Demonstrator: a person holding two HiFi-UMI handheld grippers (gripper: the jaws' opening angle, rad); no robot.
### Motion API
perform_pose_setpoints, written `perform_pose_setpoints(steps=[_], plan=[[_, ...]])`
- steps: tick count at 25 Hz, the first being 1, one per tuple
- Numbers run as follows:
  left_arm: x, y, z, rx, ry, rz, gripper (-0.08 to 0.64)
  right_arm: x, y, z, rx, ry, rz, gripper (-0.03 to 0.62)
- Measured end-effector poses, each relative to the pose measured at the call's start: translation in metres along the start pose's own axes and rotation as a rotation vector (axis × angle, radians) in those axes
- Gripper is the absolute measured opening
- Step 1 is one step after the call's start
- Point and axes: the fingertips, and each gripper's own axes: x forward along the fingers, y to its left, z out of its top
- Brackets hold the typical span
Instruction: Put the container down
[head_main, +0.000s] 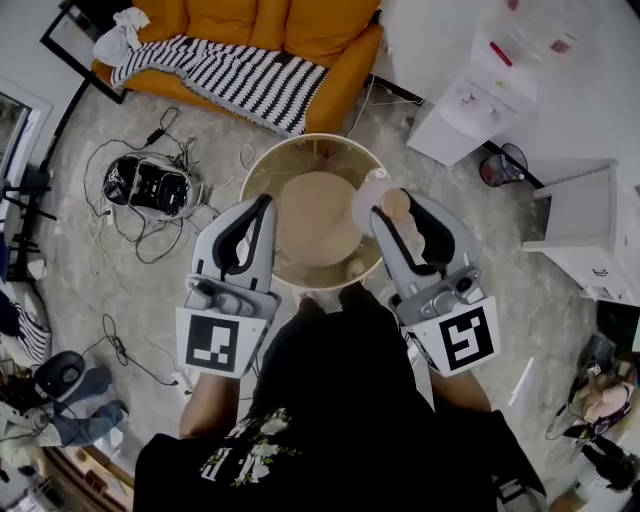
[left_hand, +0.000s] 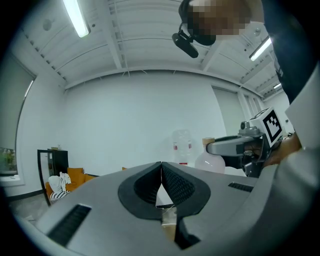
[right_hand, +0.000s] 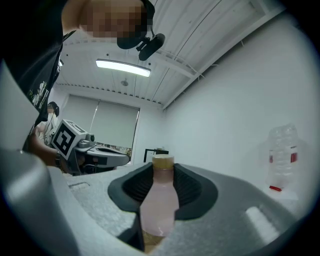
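Hovering over round table (head_main: 258, 168) — clamped right gripper (head_main: 396, 214) on pink container (head_main: 371, 199) at table's 3 o'clock; held left gripper (head_main: 262, 206) at 9 o'clock, jaws pressed together, nothing between.

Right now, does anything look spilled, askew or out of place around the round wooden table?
Nothing looks spilled. The pale pink bottle with a tan cap is held firmly in the right gripper. The only oddity is the black cables, which lie tangled on the floor around the black-and-white device, left of the table.
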Motion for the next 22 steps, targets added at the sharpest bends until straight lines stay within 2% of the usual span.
perform_pose_setpoints(steps=[5, 9, 14, 17, 22], plan=[[0.031, -0.005, -0.006, -0.021, 0.026, 0.071, 0.012, 0.014, -0.030, -0.012, -0.003, -0.012, 0.081, 0.120], [0.054, -0.003, -0.018, -0.024, 0.064, 0.146, 0.014, 0.032, -0.050, -0.035, 0.020, 0.029, 0.167, 0.120], [0.069, 0.011, -0.037, -0.012, 0.113, 0.229, 0.014, 0.060, -0.058, -0.061, 0.008, 0.029, 0.264, 0.118], [0.071, 0.024, -0.049, -0.032, 0.115, 0.253, 0.012, 0.079, -0.053, -0.081, 0.017, 0.051, 0.281, 0.118], [0.078, 0.046, -0.081, -0.068, 0.126, 0.252, 0.012, 0.101, -0.047, -0.114, 0.040, 0.080, 0.263, 0.118]])
